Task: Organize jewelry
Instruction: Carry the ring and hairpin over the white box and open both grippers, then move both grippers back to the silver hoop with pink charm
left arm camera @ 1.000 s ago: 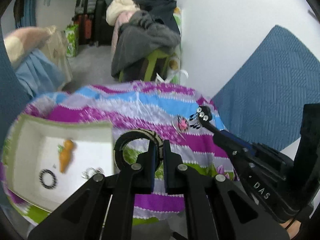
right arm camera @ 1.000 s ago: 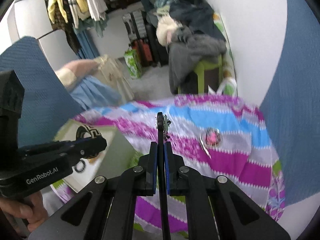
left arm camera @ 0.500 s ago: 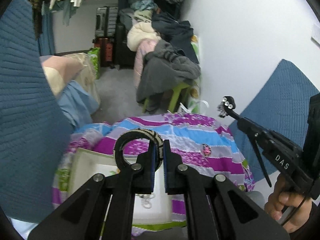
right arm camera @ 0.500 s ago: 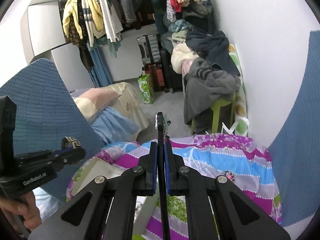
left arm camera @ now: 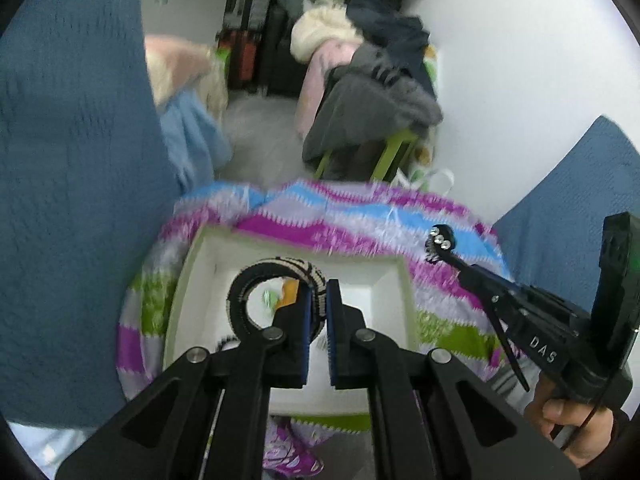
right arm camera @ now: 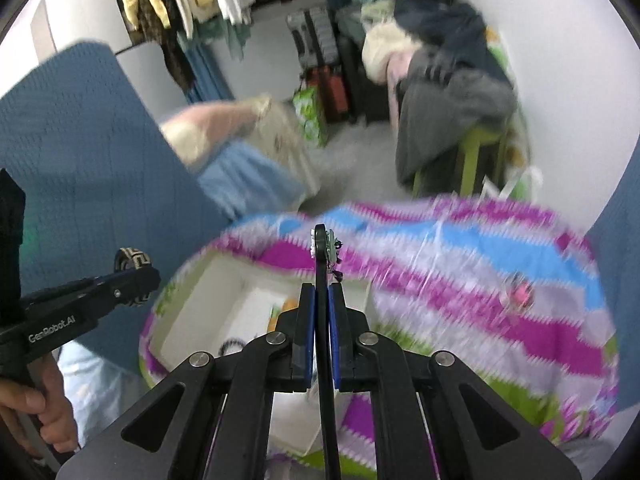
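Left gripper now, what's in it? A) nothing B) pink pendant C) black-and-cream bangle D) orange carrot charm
C: the left gripper is shut on the black-and-cream bangle, held above the white tray.

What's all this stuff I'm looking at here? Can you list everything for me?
Tray: one, white, on the striped cloth.
Cloth: one, purple, blue and green stripes.
Bangle: one, black and cream, held over the tray.
Hair clip: one, black with clear stones, held beside the tray.
Pink trinket: one, lying on the cloth.
Clothes pile: one, grey and dark, behind.
Left gripper: black, fingers pinching the bangle.
Right gripper: black, fingers pinching the hair clip.
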Demonstrator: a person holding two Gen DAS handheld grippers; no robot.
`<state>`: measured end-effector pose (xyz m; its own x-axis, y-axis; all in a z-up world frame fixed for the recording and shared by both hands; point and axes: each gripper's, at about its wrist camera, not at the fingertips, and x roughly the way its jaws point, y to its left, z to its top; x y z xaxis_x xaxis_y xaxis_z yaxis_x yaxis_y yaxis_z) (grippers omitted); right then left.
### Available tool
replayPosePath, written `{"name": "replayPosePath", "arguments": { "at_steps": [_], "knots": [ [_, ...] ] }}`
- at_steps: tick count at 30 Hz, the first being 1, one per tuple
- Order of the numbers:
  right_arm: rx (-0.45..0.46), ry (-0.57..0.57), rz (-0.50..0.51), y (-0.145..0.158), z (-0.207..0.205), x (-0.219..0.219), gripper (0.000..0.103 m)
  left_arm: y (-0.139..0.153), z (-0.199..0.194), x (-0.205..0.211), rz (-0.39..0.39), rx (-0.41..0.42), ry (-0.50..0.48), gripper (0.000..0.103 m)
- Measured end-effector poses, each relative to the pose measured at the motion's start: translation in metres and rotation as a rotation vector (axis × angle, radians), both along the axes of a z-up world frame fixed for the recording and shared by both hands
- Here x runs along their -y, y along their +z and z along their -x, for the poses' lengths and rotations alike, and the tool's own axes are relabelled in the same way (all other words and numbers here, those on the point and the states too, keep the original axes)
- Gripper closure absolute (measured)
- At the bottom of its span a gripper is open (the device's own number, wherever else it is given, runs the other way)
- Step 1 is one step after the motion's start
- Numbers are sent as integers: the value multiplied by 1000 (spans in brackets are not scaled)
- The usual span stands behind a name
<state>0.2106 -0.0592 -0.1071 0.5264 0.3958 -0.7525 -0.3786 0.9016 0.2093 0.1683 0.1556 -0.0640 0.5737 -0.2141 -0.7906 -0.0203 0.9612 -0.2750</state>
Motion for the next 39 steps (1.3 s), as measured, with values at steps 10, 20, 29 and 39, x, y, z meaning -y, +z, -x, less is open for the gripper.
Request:
{"name": "replayPosePath", "arguments": {
  "at_steps": [10,20,29,39],
  "knots": [
    [-111,21,38,-51,-1,-14,98,-63,1,-1,42,-113,11,97],
    [-123,40,21,-48,-3,-5,97,-65,7,-3,43,-113,16,83],
    [1,33,-39,13,2,21,86,-12,21,3,20,19,51,27],
    [207,-9,-70,92,28,79,86,54,39,41,36,188,36,27]
  ]
}}
